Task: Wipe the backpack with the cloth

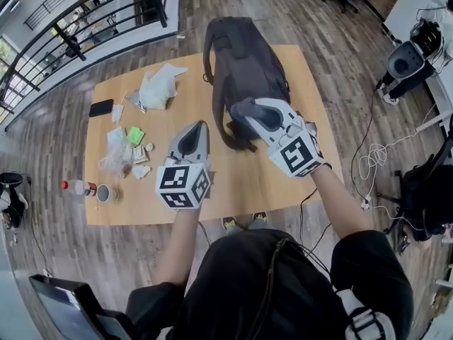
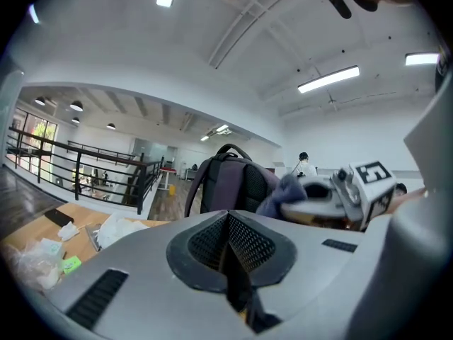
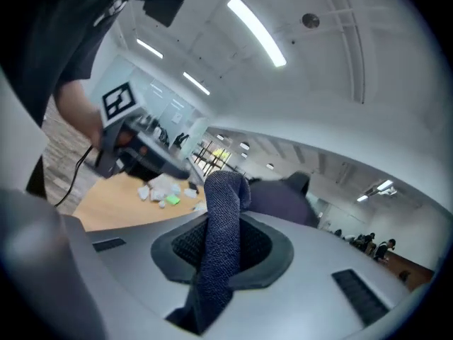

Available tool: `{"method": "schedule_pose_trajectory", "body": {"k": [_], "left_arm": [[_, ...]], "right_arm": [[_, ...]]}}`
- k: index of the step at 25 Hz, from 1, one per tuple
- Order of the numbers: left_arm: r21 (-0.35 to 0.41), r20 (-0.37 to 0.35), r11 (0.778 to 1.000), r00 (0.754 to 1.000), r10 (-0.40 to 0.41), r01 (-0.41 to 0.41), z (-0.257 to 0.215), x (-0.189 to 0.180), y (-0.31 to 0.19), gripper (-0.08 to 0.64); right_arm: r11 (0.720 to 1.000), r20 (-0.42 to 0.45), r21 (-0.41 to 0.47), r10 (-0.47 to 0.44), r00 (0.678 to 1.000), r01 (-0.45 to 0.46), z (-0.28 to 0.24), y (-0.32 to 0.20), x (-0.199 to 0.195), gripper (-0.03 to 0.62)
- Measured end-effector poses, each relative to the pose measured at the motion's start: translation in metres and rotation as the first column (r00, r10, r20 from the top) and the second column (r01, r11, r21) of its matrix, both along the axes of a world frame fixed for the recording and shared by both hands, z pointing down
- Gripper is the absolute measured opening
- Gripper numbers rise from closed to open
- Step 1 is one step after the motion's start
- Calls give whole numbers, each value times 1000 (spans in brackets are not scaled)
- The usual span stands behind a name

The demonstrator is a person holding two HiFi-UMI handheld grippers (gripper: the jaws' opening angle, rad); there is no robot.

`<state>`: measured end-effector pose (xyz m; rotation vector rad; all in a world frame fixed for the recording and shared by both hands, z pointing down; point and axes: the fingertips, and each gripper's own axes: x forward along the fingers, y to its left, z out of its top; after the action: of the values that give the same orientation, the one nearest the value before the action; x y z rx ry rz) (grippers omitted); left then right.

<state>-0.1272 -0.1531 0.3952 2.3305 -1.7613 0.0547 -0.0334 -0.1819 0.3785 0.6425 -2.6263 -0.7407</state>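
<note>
Pinching cloth (image 3: 221,225), right gripper (image 1: 248,112) by backpack (image 1: 241,55)

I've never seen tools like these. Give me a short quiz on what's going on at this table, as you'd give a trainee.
1. True or false: the left tool is shut and empty.
2. The cloth is gripped by: A) the right tool; B) a bare hand; C) nothing.
3. What does the backpack stand on?

Key: 1 true. 2 A. 3 the table.
</note>
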Motion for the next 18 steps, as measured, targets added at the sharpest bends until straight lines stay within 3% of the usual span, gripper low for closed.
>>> {"method": "schedule_pose_trajectory", "body": {"k": [2,5,9,12,14,16,18], "left_arm": [[-11,2,1000,1000,3,-3,3,3,-1,15],[-27,10,1000,1000,17,-17,7,7,-3,15],[-47,25,998,999,32,-31,13,13,-5,15],[-57,30,998,999,36,-34,16,16,-6,15],[-58,33,997,998,43,-41,16,18,-6,15],[-57,34,997,998,50,-48,17,18,-7,15],[-59,31,997,998,50,-48,18,17,-8,15]], "right_arm": [[996,-129,-76,37,991,-47,76,-1,9,63],[966,-281,-202,103,954,-164,194,-19,27,63],[939,-399,-268,95,912,-215,271,-22,36,63],[916,-434,-297,124,892,-271,291,-28,57,63],[899,-411,-297,183,893,-322,285,-34,80,63],[915,-367,-256,206,907,-311,258,-39,91,63],[953,-327,-169,186,927,-250,215,-43,85,63]]}}
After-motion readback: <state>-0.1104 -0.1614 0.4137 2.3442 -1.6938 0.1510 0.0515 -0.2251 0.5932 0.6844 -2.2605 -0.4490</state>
